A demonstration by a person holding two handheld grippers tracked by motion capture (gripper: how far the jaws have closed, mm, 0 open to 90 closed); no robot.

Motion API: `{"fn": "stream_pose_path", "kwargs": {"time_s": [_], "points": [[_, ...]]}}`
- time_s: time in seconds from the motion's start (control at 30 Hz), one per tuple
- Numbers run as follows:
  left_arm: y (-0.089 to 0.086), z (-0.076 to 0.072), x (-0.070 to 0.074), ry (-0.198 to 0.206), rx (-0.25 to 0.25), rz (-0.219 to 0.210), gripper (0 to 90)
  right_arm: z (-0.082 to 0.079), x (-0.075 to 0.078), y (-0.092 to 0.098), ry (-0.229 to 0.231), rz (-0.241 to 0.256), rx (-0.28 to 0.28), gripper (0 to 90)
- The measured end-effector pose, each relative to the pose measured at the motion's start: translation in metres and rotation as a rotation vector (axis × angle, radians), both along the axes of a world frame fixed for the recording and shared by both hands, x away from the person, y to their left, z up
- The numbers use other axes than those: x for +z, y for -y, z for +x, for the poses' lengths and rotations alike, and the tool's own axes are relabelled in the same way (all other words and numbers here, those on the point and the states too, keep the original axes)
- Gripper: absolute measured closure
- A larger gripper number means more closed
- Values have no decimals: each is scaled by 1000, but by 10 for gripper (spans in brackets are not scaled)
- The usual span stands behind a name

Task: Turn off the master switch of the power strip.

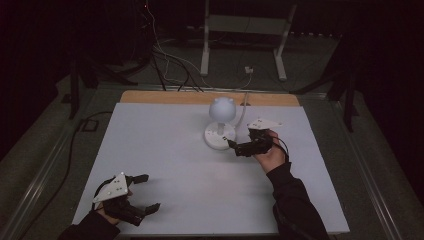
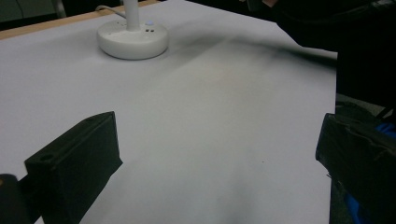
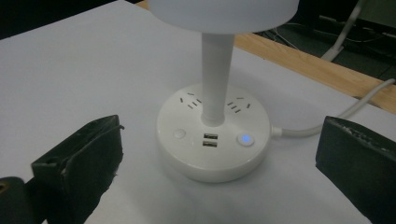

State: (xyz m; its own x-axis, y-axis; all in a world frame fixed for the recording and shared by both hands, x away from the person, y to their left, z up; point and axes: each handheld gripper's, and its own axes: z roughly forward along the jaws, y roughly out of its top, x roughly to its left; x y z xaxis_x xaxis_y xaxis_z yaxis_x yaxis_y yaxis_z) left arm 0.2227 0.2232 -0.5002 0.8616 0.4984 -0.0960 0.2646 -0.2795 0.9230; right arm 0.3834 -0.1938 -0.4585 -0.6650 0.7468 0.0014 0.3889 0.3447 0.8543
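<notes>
- Nearest, at the lower left of the high view, the left gripper (image 1: 142, 192) rests low on the white table (image 1: 165, 165), its jaws spread wide apart with nothing between them; parked well away from the lamp, it looks to be waiting rather than working
- In the left gripper view the two black jaws frame bare table, with the lamp base (image 2: 132, 39) far off at the upper left of the frame
- Farther in, right of centre in the high view, the right gripper (image 1: 231, 145) is held level by a hand (image 1: 272, 155) in a dark sleeve, its tips pointing left at the base and just beside it
- Its jaws also stand apart and grip nothing; the right gripper view shows them on either side of the round base (image 3: 213, 137), which sits between and a little beyond them, so I judge the aim is one of the buttons on top
- On that base a lit blue button (image 3: 245, 139) lies at the right, a plain button (image 3: 179, 134) at the left, two USB ports (image 3: 210, 140) between
- The lamp (image 1: 220, 122) stands upright near the table's far edge, its cord (image 3: 327, 121) running off toward the wooden strip (image 1: 165, 96) behind
</notes>
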Motion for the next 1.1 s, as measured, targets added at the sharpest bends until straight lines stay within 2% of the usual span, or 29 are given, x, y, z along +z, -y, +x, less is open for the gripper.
{"fn": "stream_pose_path", "kwargs": {"time_s": [0.27,0.53,0.67,0.73,0.83,0.87,0.9,0.97,1.1], "points": [[0,0,0,-1,0,-1,4,13,-10,0,-26,-4,-19,6],[0,0,0,-2,-1,-2,4,25,-14,0,-25,3,-50,36],[0,0,0,-2,0,-3,4,30,-17,-2,-28,-4,-67,66],[0,0,0,-2,0,-3,4,32,-18,-3,-37,-6,-77,133],[0,0,0,-3,-2,-2,4,35,-21,-4,-51,-15,-76,145],[0,0,0,-3,-2,-2,4,35,-21,-4,-51,-15,-76,145],[0,0,0,-3,-2,-3,4,36,-22,-6,-21,-41,-92,145],[0,0,0,-4,-1,-4,4,37,-23,-8,-10,-56,-108,144],[0,0,0,-6,-1,-2,4,40,-27,-9,-3,-51,-140,145]]}}
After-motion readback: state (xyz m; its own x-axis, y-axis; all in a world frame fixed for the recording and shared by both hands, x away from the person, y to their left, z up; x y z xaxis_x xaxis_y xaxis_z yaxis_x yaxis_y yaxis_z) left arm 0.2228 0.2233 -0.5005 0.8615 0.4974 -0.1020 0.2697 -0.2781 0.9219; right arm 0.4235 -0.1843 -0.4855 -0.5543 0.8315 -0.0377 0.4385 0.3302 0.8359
